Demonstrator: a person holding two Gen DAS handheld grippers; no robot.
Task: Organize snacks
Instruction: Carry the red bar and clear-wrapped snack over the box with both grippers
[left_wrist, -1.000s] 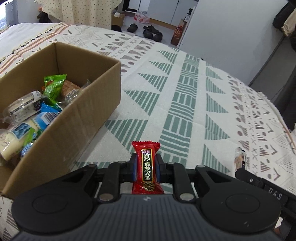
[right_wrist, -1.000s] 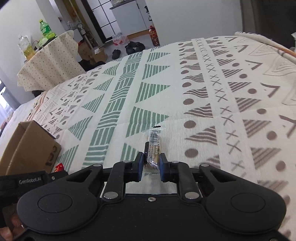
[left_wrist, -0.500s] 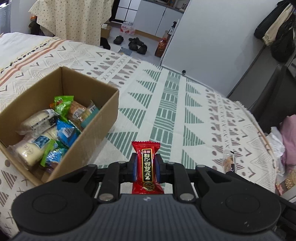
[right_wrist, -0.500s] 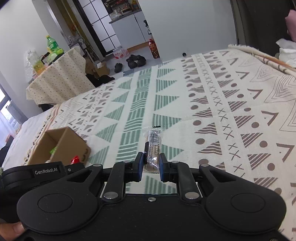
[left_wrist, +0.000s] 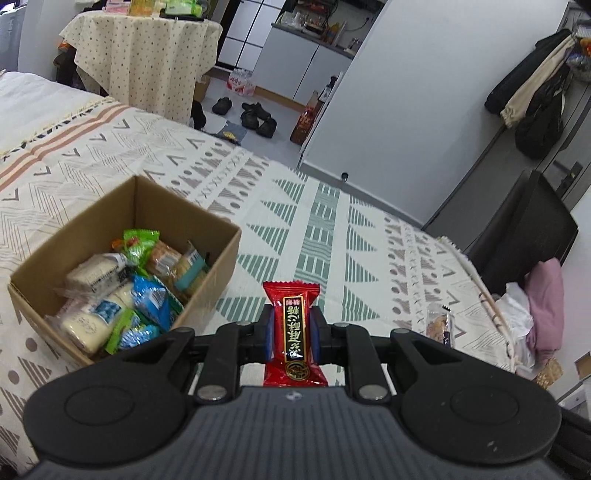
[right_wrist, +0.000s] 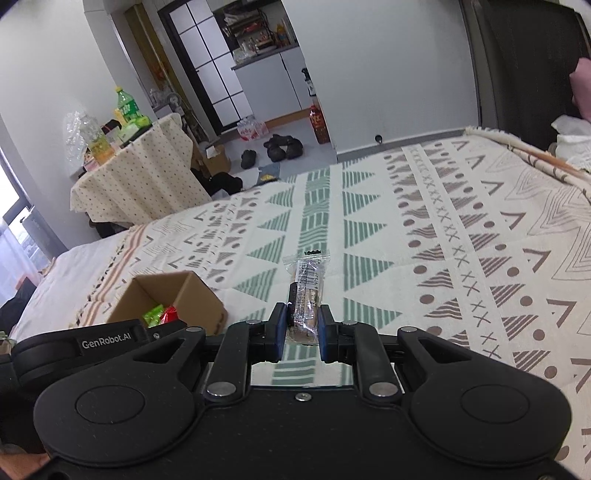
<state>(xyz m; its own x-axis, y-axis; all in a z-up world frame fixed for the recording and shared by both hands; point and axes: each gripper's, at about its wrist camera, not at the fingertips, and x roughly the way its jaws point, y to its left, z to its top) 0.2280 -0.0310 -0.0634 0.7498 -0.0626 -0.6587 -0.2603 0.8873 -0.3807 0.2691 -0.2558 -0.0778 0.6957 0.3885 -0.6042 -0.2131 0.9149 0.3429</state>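
Note:
My left gripper (left_wrist: 290, 325) is shut on a red candy packet (left_wrist: 293, 332) and holds it upright above the bed, right of an open cardboard box (left_wrist: 218, 258) filled with several wrapped snacks (left_wrist: 129, 295). My right gripper (right_wrist: 302, 326) is shut on a clear-wrapped brown snack bar (right_wrist: 304, 291), held above the bed. That bar also shows at the right of the left wrist view (left_wrist: 437, 326). The box (right_wrist: 195, 299) lies left of the right gripper, partly hidden behind the left gripper's body (right_wrist: 99, 341).
A patterned bedspread (left_wrist: 332, 229) covers the bed. A cloth-covered table (left_wrist: 147, 55) with bottles stands beyond it. Shoes (left_wrist: 255, 114) lie on the floor. A dark chair (left_wrist: 524, 221) and pink clothing (left_wrist: 543, 302) are at the bed's right edge.
Both grippers have risen well above the bed with their snacks still held. The box now appears lower and farther in both views.

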